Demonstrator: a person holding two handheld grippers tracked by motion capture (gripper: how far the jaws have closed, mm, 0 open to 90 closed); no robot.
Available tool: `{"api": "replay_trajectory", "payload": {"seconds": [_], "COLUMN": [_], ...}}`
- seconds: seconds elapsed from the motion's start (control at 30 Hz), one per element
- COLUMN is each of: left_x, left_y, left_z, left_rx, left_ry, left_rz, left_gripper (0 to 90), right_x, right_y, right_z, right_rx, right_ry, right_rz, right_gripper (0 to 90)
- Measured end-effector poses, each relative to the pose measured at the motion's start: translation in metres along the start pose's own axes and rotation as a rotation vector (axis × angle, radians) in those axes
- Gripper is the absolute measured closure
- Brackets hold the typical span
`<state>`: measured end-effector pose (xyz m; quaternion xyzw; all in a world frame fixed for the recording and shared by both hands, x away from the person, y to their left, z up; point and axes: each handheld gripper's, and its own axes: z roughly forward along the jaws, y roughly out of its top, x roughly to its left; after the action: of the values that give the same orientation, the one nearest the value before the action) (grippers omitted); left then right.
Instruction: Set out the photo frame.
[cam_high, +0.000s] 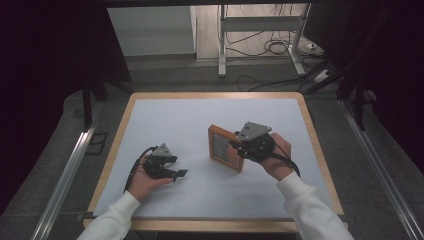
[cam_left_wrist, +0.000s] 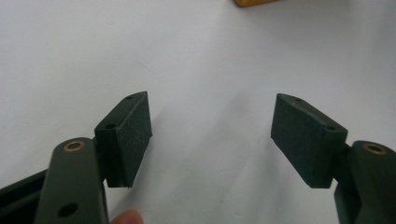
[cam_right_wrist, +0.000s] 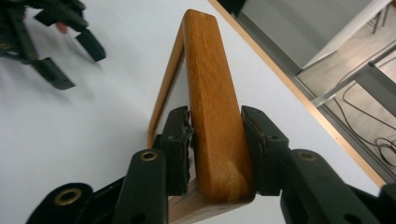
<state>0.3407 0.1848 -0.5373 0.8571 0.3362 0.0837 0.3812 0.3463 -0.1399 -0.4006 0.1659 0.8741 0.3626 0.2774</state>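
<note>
Orange-brown varnished wood forms the picture frame (cam_right_wrist: 212, 100) that we see between the jaws of the right tool (cam_right_wrist: 217, 151). In the right gripper view both black pads lie against the two faces of one frame bar, so the right tool is grasping the frame by that bar, near a rounded corner.

In the high view the wooden picture frame (cam_high: 224, 147) stands tilted on its lower edge on the white table (cam_high: 175, 120), right of centre, with its glazed face turned toward the left side. The right tool (cam_high: 239, 146) meets the frame at its right edge, and the right hand (cam_high: 275, 155) wraps the tool body from behind. A white sleeve (cam_high: 305, 205) covers the forearm.

The left tool (cam_high: 181, 173) rests low over the table, left of centre and well apart from the frame. In the left gripper view its jaws stand wide, released, with bare white table (cam_left_wrist: 210, 93) between the two pads (cam_left_wrist: 135, 135). A small corner of the frame (cam_left_wrist: 252, 2) appears at the top edge of that view. A fingertip (cam_left_wrist: 126, 217) shows at the bottom edge beside the left jaw arm.

The table carries a light wooden rim (cam_high: 215, 95) around its white surface.
</note>
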Motion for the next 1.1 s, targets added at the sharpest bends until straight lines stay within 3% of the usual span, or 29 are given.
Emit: {"api": "replay_trajectory", "payload": {"seconds": [0.67,0.93,1.1], "left_x": [0.0,0.0,-0.001], "left_y": [0.0,0.0,0.0], "left_z": [0.001,0.002,0.002], "left_rx": [0.004,0.013,0.009], "left_ry": [-0.003,-0.005,-0.005], "left_rz": [0.004,0.011,0.008], "left_gripper": [28.5,28.5,28.5], "right_x": [-0.029,-0.043,-0.043], "right_y": [-0.009,-0.015,-0.015], "right_z": [0.024,0.034,0.038], "right_rx": [0.022,0.031,0.023], "right_ry": [-0.084,-0.09,-0.094], "right_rz": [0.099,0.16,0.183], "right_gripper": [48.3,43.5,39.4]}}
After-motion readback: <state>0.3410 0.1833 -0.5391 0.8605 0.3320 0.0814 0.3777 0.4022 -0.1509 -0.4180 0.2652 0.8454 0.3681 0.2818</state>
